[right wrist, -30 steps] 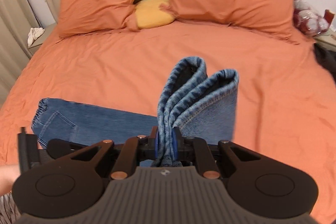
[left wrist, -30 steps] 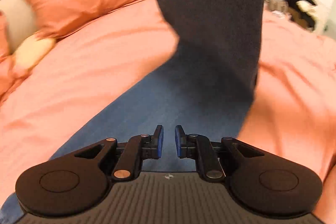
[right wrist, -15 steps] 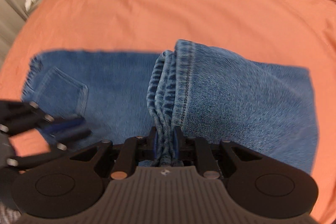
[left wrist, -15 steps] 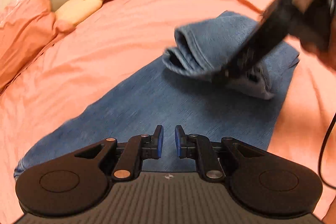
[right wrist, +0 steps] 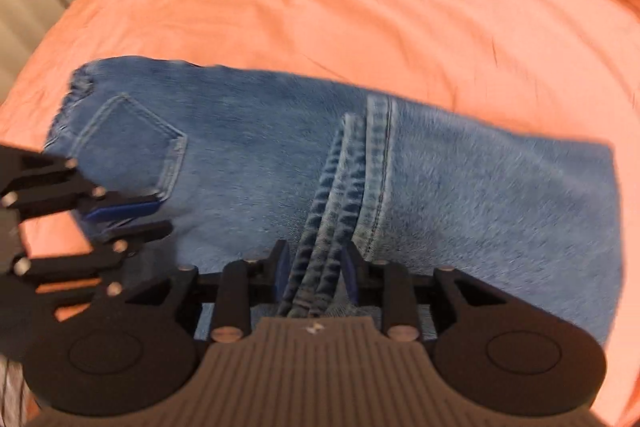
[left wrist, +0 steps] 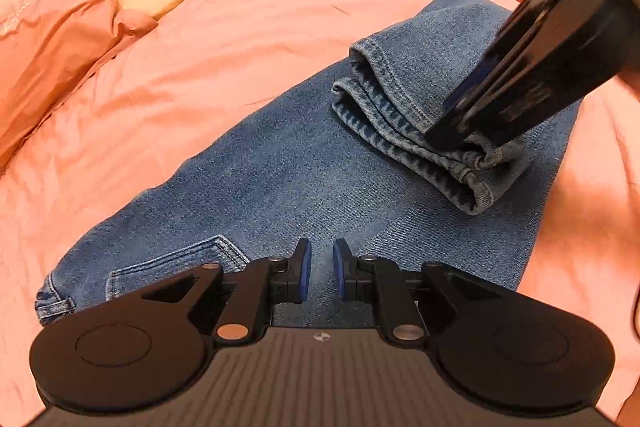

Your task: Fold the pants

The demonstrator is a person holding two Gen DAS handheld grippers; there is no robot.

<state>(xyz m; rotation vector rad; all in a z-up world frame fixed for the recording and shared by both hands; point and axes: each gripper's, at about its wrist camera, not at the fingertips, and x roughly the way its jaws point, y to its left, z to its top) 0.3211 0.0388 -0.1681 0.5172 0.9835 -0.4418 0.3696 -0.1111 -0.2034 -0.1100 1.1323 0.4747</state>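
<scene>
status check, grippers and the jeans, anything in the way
Left gripper empty above jeans. Right gripper jaws just been opening, leg hems between them, laid over the jeans. Bed around them unobstructed.

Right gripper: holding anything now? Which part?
The right gripper has the jeans' bunched leg hems between its jaws, which have just been opening; pads look clear of the denim. Left gripper empty.

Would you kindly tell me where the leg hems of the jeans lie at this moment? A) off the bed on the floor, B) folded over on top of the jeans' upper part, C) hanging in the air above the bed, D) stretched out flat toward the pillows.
B: the leg hems rest folded over on the jeans, lying between the right gripper jaws, which have just been opening.
</scene>
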